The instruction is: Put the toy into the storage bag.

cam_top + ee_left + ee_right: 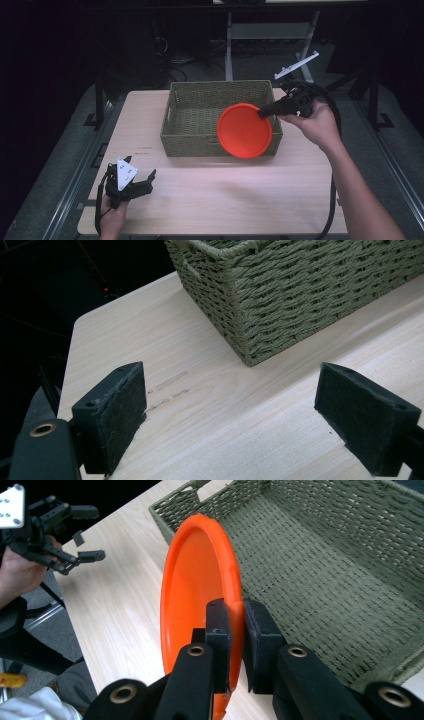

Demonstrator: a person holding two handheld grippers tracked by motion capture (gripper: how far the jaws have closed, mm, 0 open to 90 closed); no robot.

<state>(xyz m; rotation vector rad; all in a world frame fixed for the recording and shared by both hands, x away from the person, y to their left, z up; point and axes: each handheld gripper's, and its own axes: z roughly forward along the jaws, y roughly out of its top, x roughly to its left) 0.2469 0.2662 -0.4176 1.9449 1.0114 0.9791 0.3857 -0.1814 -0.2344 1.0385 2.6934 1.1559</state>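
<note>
An orange plate [244, 130] hangs tilted on edge over the near right corner of the woven basket [200, 142]. My right gripper [264, 112] is shut on the plate's rim, held up by a hand at the right. In the right gripper view the plate [192, 585] stands upright between the two black pads [220, 630], with the basket's open inside [325, 575] beyond it. My left gripper [142, 180] rests low at the table's near left corner, open. Its pads [117, 412] stand wide apart over bare wood, facing a basket corner [250, 315].
The light wooden table [225, 195] carries the basket at its far middle. Dark floor, table legs and cables surround it. A black cable [332, 200] trails along the right forearm.
</note>
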